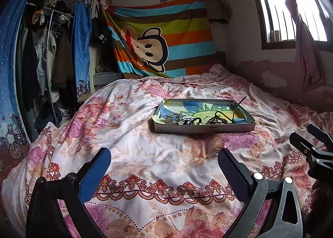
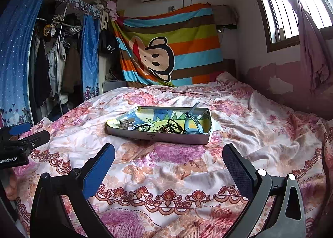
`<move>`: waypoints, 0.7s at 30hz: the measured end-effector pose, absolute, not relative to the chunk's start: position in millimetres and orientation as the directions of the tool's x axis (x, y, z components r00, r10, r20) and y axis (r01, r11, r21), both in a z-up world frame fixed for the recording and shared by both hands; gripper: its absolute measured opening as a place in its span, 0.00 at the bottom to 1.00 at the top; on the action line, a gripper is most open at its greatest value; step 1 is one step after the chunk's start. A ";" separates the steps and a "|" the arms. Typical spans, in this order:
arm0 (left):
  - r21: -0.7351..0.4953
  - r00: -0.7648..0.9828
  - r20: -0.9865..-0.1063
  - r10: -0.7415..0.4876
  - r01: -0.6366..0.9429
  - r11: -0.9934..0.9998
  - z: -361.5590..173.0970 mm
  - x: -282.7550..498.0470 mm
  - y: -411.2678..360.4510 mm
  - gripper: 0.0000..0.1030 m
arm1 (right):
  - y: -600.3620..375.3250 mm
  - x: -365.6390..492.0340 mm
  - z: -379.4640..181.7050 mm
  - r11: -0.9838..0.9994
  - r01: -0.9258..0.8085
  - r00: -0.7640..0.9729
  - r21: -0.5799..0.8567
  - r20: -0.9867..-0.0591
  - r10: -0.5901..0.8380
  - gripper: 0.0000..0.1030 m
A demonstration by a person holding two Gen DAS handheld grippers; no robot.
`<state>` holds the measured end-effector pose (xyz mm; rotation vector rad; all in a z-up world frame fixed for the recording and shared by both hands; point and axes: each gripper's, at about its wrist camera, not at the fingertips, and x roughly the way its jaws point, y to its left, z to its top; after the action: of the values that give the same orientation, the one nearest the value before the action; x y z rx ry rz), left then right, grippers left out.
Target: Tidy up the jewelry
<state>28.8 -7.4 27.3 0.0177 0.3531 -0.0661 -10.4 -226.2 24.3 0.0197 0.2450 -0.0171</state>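
I hold both tongs low over the bed [image 1: 145, 154], side by side, facing a shallow tray [image 1: 205, 127] that sits on the flowered quilt ahead of me, well apart from either set of tips. My left tongs [image 1: 164, 160] are spread wide with nothing between the blue pads, only quilt showing in the gap. My right tongs [image 2: 168, 155] are spread just as wide and also hold nothing. The tray [image 2: 179, 137] has low white walls and a colourful printed lining. Inside it the jewelry lies in a loose heap toward the near wall: a string of dark beads [image 2: 174, 126] tangled in the middle, a pale claw hair clip [image 2: 126, 123] at the left end, a dark ring-shaped band [image 2: 144, 128] between them, and a light blue watch strap [image 2: 193, 119] at the right end, its tail poking up over the far rim. In the left view the beads [image 1: 218, 118] sit right of the hair clip [image 1: 173, 118]. A striped cartoon cloth [image 1: 166, 40] hangs behind the bed.
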 end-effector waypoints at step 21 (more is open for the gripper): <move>0.011 0.936 -0.348 -0.062 0.070 0.997 26.8 27.9 -8.8 1.00 | -223.4 -11.7 14.3 1.000 0.014 0.968 0.008 -0.252 -0.012 0.99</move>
<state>27.9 -8.8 26.8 0.0236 0.3548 -0.0672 -11.7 -223.4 14.3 0.0100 0.2547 -0.0133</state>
